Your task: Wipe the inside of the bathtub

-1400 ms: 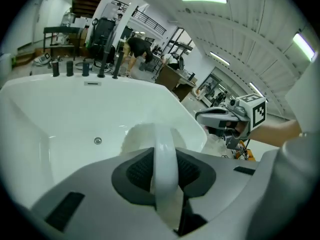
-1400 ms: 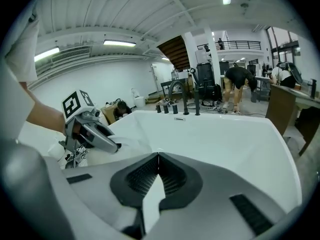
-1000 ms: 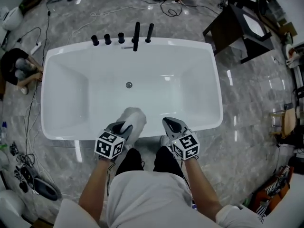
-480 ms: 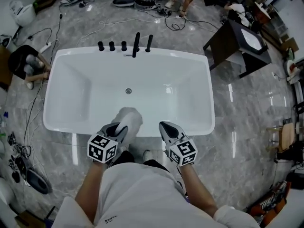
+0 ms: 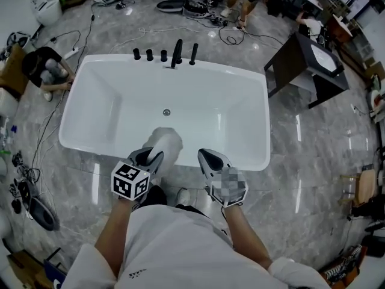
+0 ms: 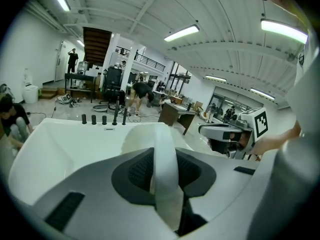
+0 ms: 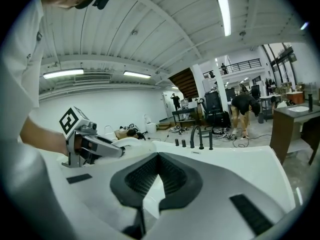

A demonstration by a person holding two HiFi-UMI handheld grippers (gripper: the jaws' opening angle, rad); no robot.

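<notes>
The white bathtub (image 5: pixel 260 120) lies below me, with its drain (image 5: pixel 166 112) in the floor and black taps (image 5: pixel 177 53) on the far rim. My left gripper (image 5: pixel 148 158) hangs over the near rim, shut on a white cloth (image 5: pixel 164 142) that bulges forward over the tub's inside. In the left gripper view the cloth (image 6: pixel 149 136) runs between the pads of that gripper (image 6: pixel 163 155). Beside it, to the right, my right gripper (image 5: pixel 210 160) also sits at the near rim. In the right gripper view its jaws (image 7: pixel 159 159) are shut with nothing between them.
A dark desk (image 5: pixel 299 59) stands right of the tub. Cables and gear (image 5: pixel 191 7) lie on the marble floor behind it. A person (image 5: pixel 47 70) crouches at the tub's far left corner. More gear (image 5: pixel 29 205) lies on the floor at the left.
Both grippers stay at the near rim with the cloth still held. My view has drifted, so the tub sits a little further right and lower in the picture.
</notes>
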